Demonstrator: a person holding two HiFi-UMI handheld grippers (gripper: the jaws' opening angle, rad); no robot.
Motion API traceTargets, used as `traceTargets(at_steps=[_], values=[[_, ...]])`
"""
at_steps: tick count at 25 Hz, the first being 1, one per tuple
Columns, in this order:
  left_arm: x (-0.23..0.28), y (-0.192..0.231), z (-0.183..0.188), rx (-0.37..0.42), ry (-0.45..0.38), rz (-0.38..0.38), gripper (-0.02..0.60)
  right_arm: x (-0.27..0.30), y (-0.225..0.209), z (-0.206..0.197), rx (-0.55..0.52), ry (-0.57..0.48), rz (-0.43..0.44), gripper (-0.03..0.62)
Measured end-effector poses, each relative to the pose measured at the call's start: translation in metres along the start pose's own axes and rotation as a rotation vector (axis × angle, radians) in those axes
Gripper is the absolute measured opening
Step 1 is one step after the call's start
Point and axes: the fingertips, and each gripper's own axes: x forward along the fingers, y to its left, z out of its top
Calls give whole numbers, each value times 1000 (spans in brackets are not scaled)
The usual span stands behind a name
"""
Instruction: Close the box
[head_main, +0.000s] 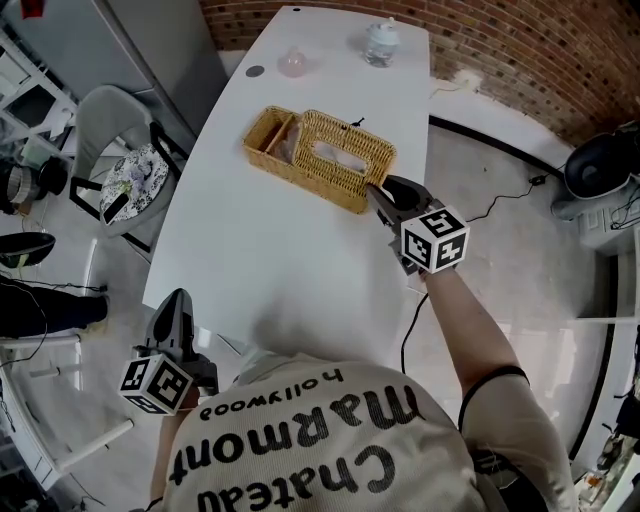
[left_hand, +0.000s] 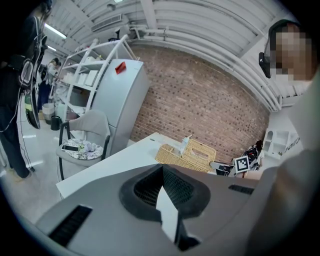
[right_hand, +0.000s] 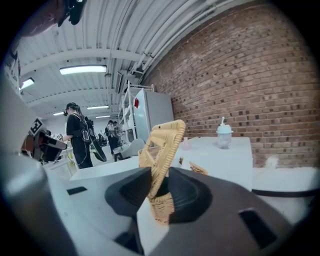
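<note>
Well, you are nearly done: the wicker lid (head_main: 343, 150) lies down over the larger part of the box (head_main: 310, 182), and only the small end compartment farthest from your right gripper (head_main: 379, 193) shows open. What is left, I judge, is to let go and check that the lid sits flat. At the box's near corner the lid's rim stands between your right fingers (right_hand: 192, 192), which are spread slightly and look slack around it. Your left gripper (head_main: 178, 303), well away from the box, has its fingers pressed together on nothing.
</note>
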Motion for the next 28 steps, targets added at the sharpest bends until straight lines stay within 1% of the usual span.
traceTargets(at_steps=[7,13,23,28], values=[[-2,-2,-3,-2,-2,1,2,-1,-3,-1,13,-3,-38,120],[-4,-1,-6,-8,-10,-1,0,0,-6,-4,73,-21,-66,127],[-2,0,-7,-14,-8,-1,0,2,-16,-8,124,-29,-116,147],[-2,-1,-5,-15,-11,-6,1,1,-16,-8,149,-33,-128,146]])
